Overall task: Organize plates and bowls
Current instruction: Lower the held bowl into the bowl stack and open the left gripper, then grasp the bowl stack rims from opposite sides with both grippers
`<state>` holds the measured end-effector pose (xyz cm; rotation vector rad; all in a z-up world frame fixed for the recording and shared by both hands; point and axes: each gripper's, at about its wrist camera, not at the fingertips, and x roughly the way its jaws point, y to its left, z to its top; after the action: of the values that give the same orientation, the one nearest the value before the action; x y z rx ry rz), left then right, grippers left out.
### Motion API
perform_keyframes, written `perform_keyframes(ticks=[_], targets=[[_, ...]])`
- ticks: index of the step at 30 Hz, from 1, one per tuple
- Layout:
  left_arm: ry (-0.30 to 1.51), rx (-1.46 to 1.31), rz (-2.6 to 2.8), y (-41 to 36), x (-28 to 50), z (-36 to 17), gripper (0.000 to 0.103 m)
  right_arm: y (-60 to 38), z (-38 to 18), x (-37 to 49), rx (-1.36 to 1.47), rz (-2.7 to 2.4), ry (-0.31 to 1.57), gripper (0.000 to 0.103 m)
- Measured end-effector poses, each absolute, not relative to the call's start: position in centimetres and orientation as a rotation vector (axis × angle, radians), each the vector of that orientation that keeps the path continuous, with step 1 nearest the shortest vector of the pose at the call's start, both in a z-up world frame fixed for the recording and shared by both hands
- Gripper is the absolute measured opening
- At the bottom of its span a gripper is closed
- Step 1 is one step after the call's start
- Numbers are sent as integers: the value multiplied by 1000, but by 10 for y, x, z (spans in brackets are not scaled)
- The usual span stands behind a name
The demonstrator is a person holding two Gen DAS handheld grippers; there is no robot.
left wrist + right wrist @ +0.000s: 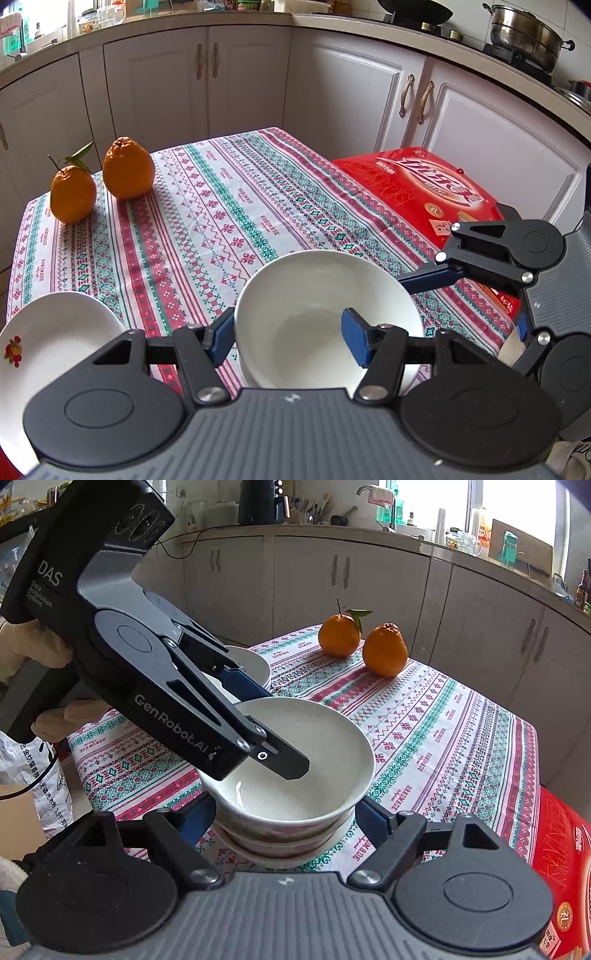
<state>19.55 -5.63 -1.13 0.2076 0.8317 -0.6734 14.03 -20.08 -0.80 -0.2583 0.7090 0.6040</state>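
Bowl (317, 325), white, plain: sits as the top piece of a short stack near the table's front edge. In the right wrist view the stack shows at least one more bowl (291, 840) beneath it, with a red pattern on its outer wall, and a white rim below that.

Left hand-held gripper (291, 338): jaws part open, straddling the top bowl's near-left rim. One blue finger (221, 338) is outside the wall, the other inside the bowl. Whether the pads press the rim cannot be told.

Right hand-held gripper (284, 818): jaws wide open, one blue finger on each side of the stack, low against the lower pieces. Contact cannot be told. It holds nothing that can be seen.

Plate (48, 354), white, shallow, with a small fruit motif on its rim: at the table's front left corner, apart from the stack.

Oranges, two: one with stem and leaves (72, 194), one knobbly-topped (128, 168). They stand close together at the table's far left corner, well apart from the dishes.

Tablecloth (221, 206), striped in red, green and white cross-stitch pattern: covers the table.

Red box (424, 188), printed: lies just beside the table's right edge.
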Motion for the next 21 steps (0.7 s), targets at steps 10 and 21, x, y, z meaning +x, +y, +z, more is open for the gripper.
perform_keyframes(ticks=[10, 21], targets=[[839, 194, -675, -54, 197, -16, 60, -201, -9, 142, -255, 608, 711, 87], [794, 197, -679, -46, 190, -4, 78, -206, 0, 130, -277, 607, 647, 103]])
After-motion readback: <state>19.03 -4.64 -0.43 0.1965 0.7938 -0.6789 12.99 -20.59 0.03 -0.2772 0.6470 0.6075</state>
